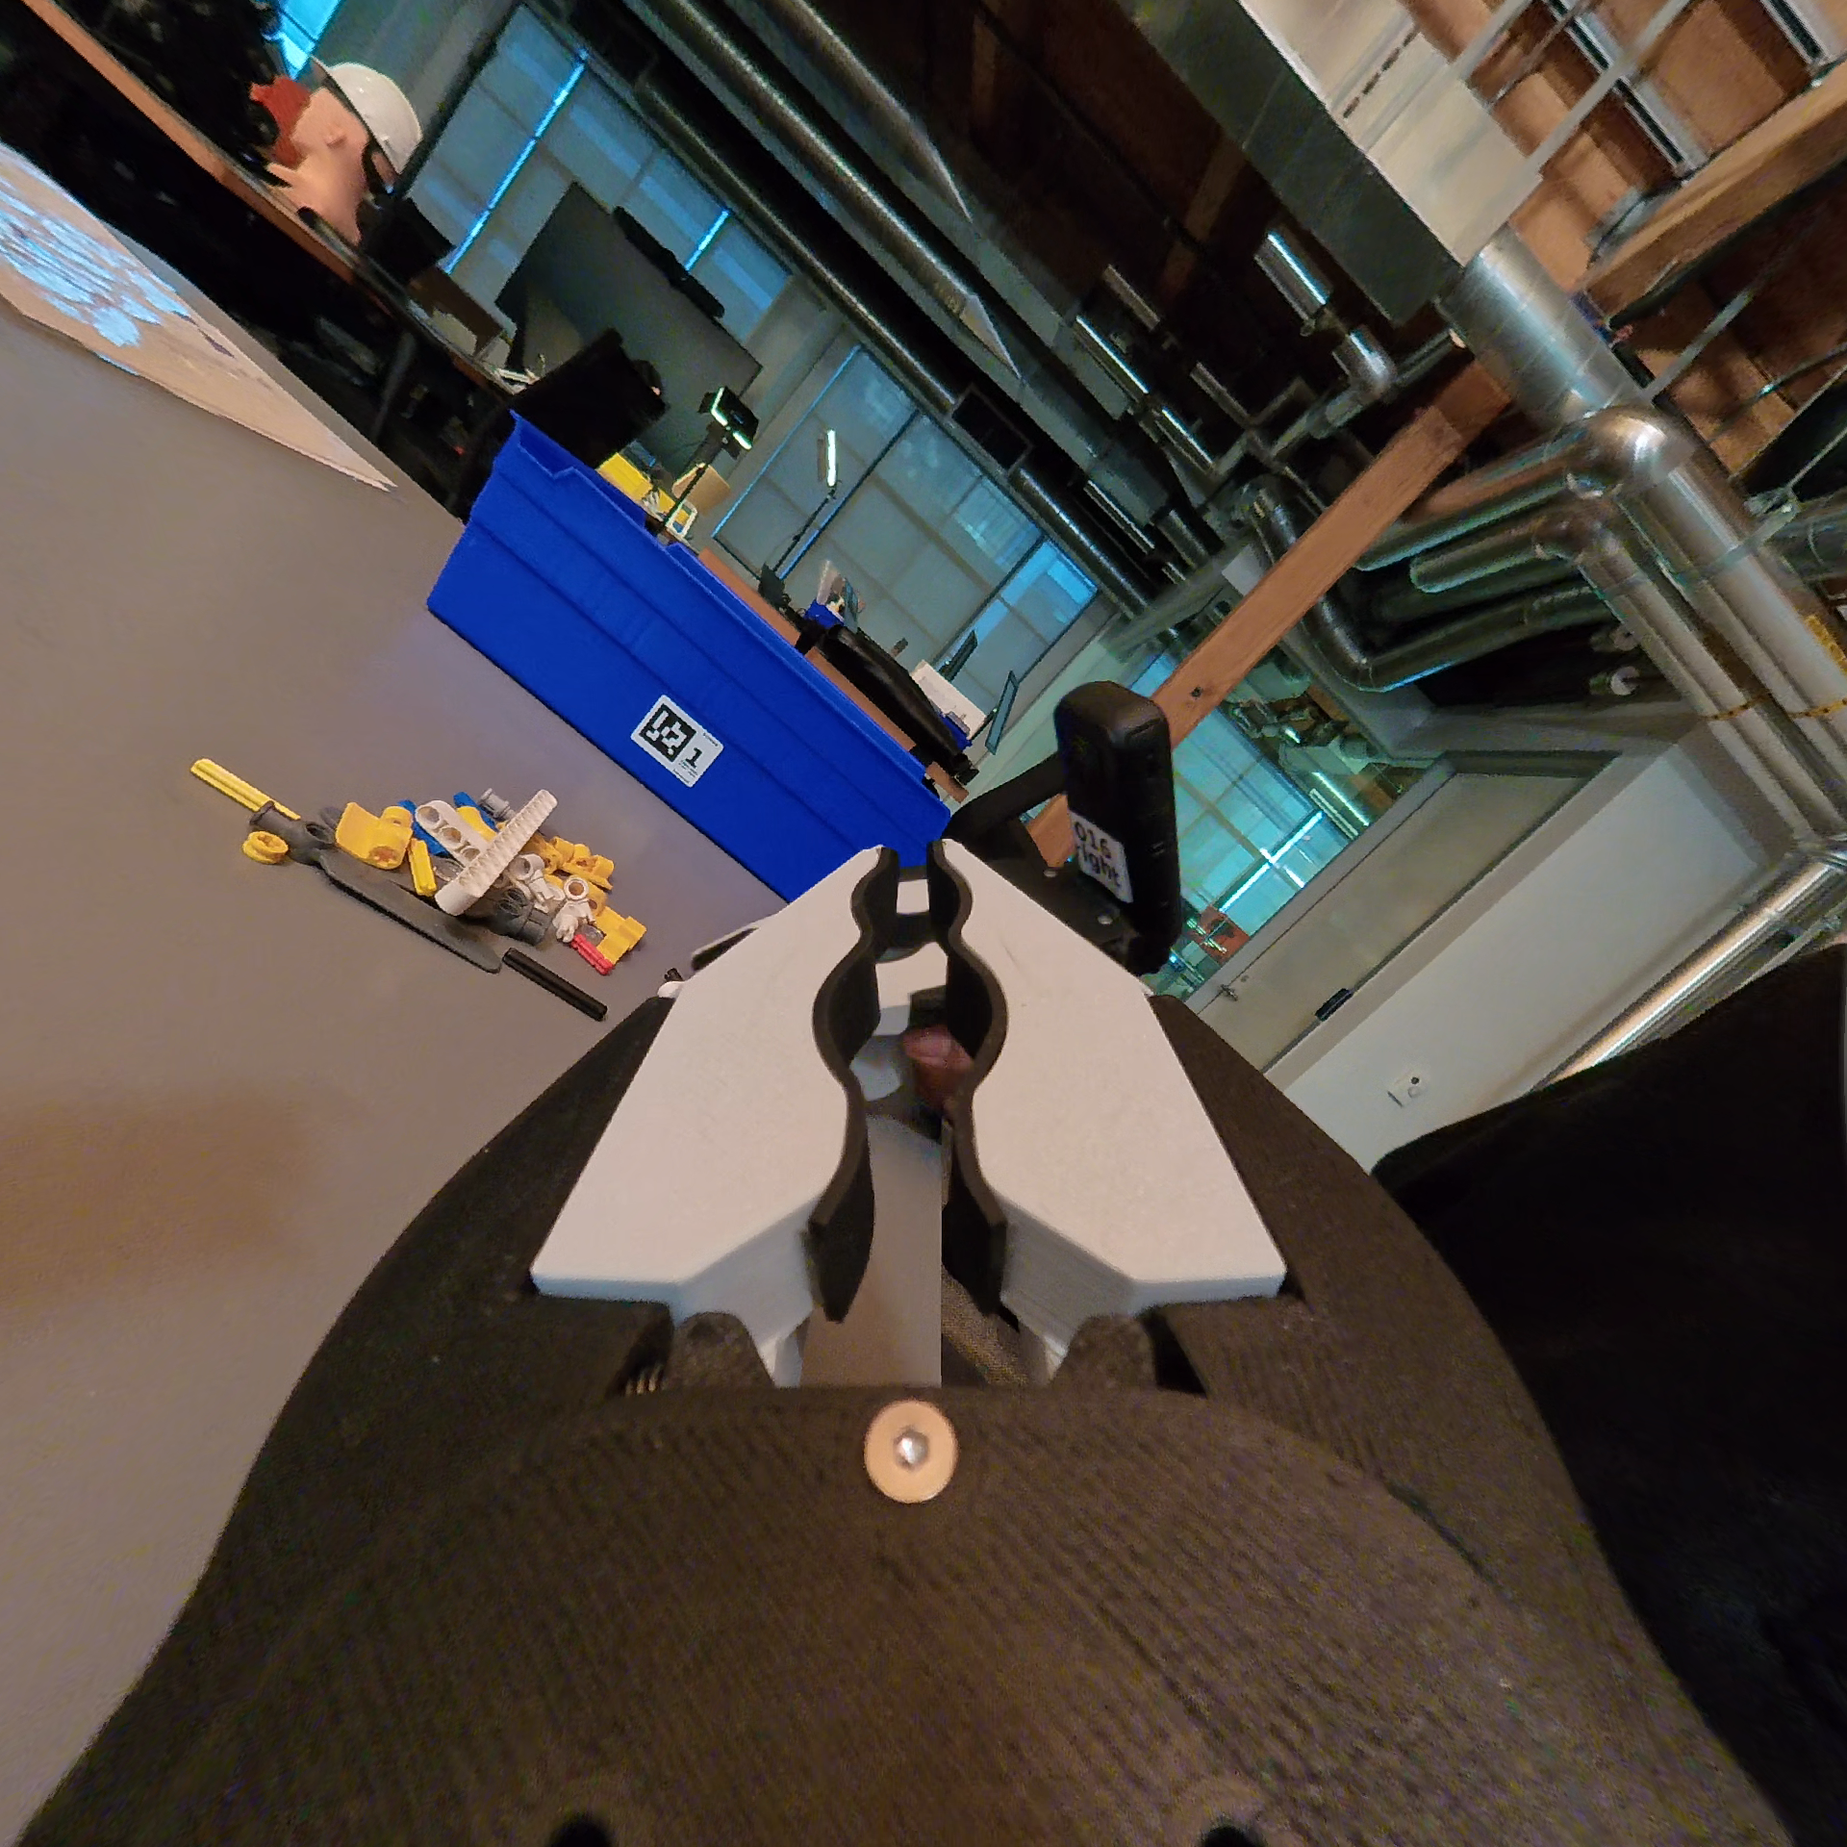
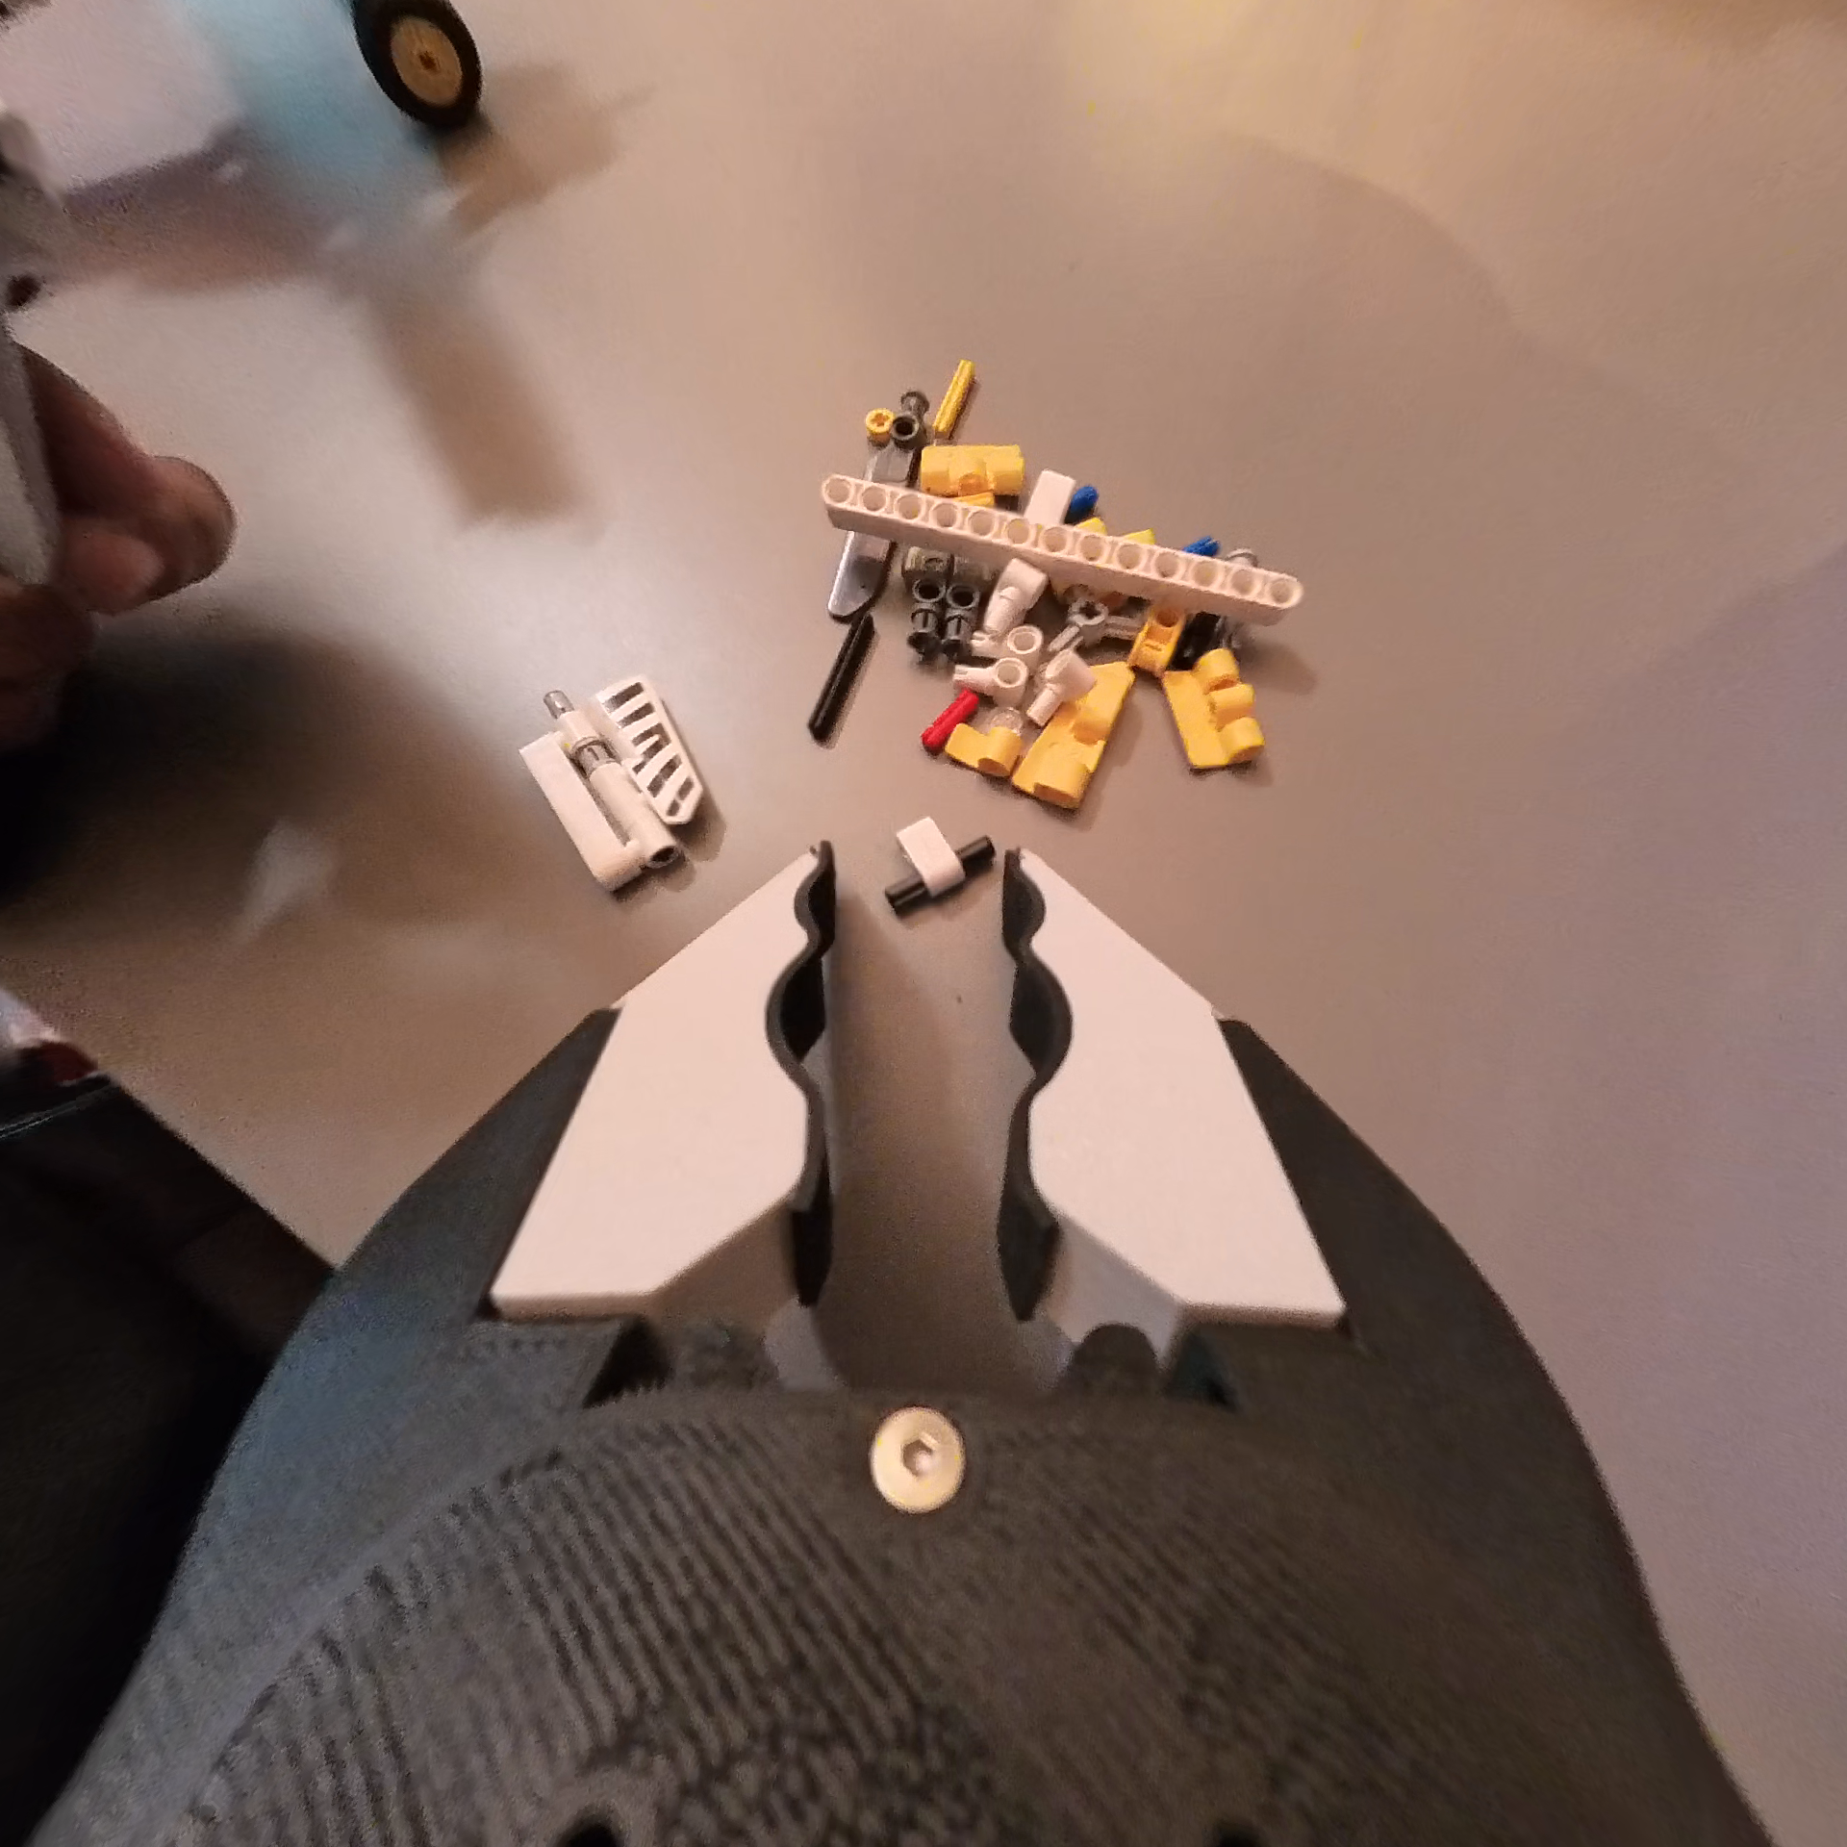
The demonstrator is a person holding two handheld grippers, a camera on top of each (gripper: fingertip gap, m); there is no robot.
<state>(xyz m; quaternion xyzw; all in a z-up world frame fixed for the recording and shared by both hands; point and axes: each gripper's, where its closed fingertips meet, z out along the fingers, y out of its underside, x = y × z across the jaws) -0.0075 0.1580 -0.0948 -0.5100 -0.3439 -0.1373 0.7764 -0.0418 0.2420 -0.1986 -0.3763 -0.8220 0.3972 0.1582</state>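
My right gripper is open, low over the grey table. A small white connector on a black axle lies on the table just beyond its fingertips; neither pad touches it. A pile of small yellow, white, grey and black building pieces lies farther ahead, with a long white holed beam on top. My left gripper is shut with nothing between its pads, and it is held up and tilted. The pile lies to its left. The right gripper's black body shows just behind its tips.
A blue bin stands on the table behind the pile. A white built assembly lies left of my right gripper. A black wheel with a yellow hub lies far off. A blurred hand is at the left edge. A printed sheet lies far left. The left gripper's tips are roughly 15 centimetres from the right gripper's.
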